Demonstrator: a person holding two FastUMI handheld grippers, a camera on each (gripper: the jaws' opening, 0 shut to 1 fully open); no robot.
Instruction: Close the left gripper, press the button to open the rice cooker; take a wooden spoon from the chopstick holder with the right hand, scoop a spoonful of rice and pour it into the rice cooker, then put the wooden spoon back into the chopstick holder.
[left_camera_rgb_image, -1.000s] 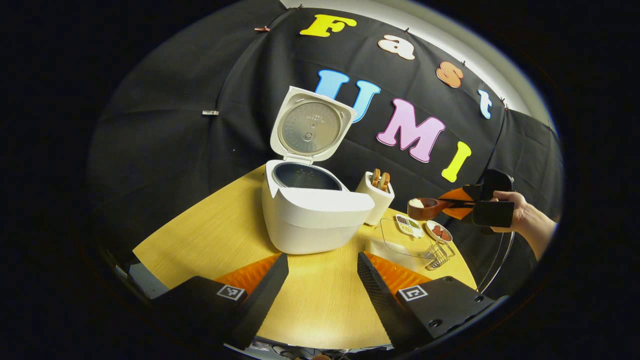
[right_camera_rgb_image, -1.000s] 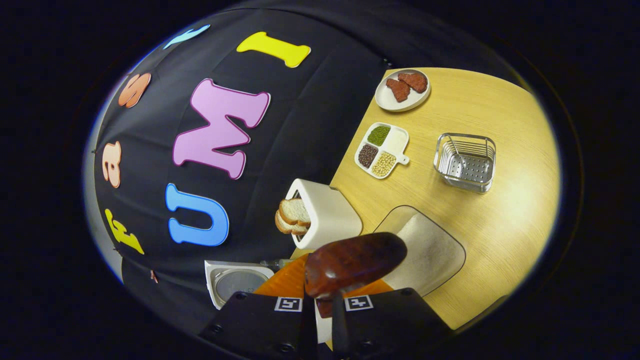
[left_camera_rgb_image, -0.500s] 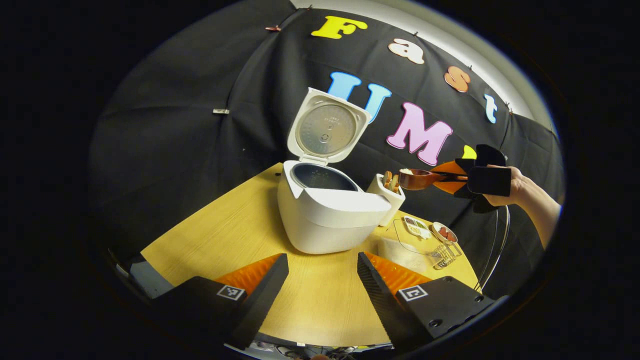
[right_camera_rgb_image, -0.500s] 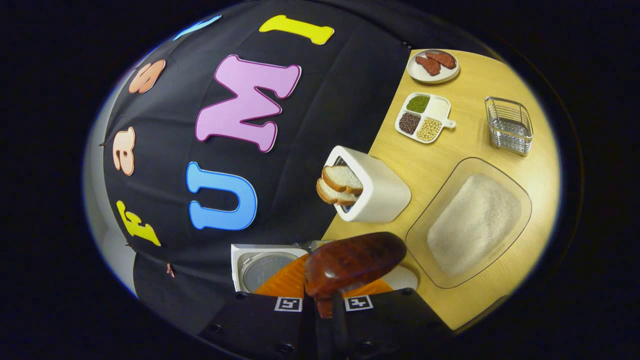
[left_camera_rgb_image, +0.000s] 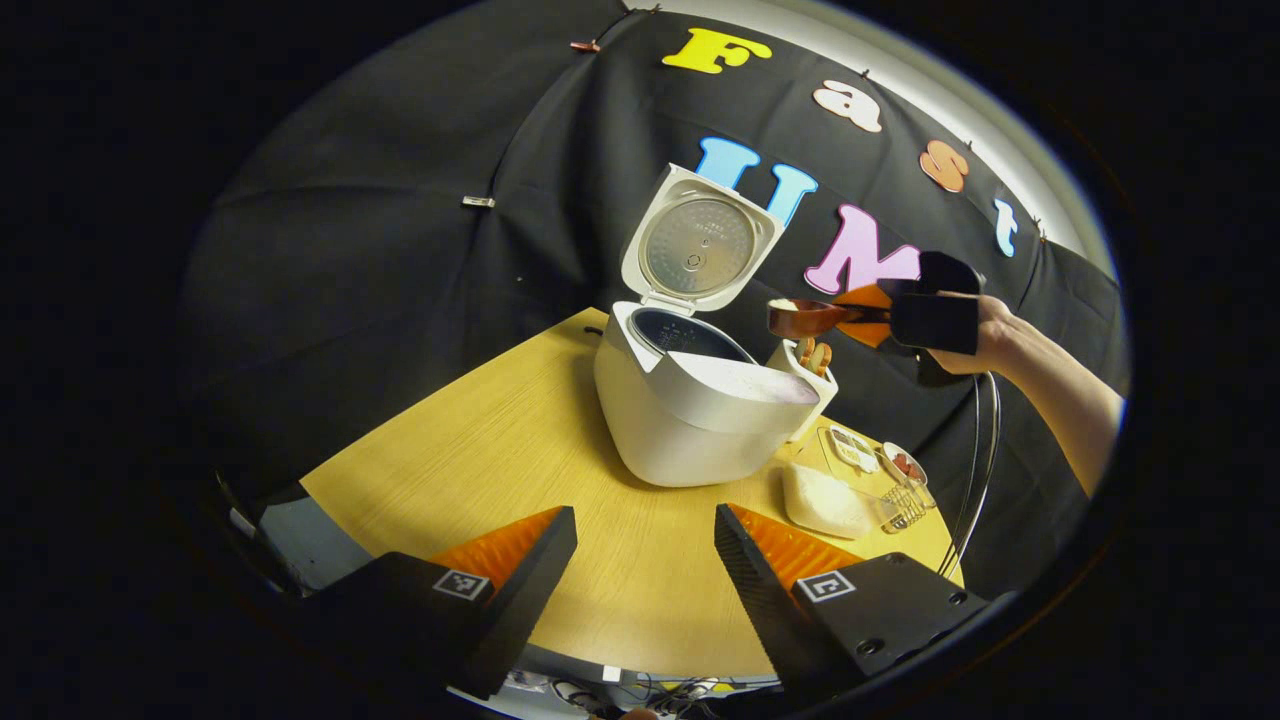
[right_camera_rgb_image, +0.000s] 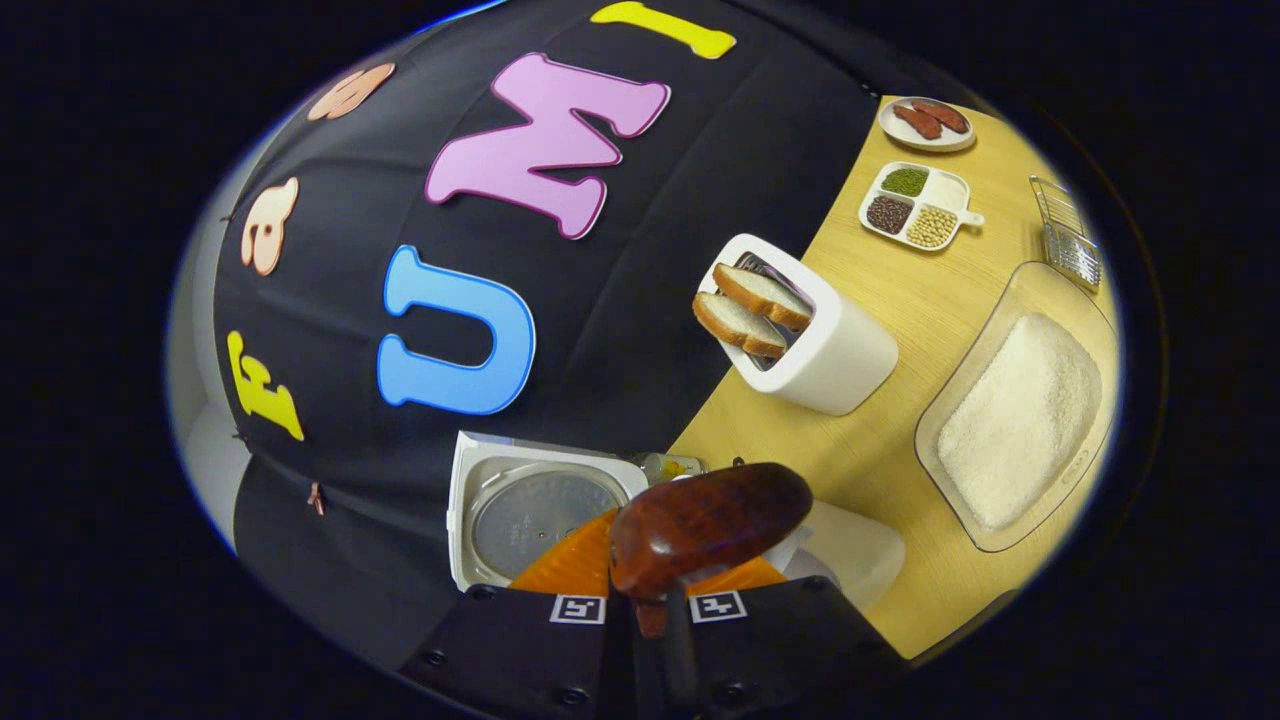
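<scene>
One spoon (right_camera_rgb_image: 705, 525), its handle clamped between the right gripper's (left_camera_rgb_image: 880, 312) fingers, runs straight out ahead of them, bowl farthest forward and held level in the left gripper view, probably so the rice stays in. Its bowl hangs just short of the open cooker (left_camera_rgb_image: 700, 400), beyond the holder (right_camera_rgb_image: 820, 345). Nearer, the left gripper's (left_camera_rgb_image: 640, 560) fingers stand apart, holding nothing, over the desk (left_camera_rgb_image: 520, 450).

Left gripper (left_camera_rgb_image: 645, 545) fingers spread wide, low near the cooker (left_camera_rgb_image: 690, 420), right gripper (left_camera_rgb_image: 868, 312) clamped on spoon (left_camera_rgb_image: 805, 317), raised beside its lid, hand (left_camera_rgb_image: 985, 335) behind.
</scene>
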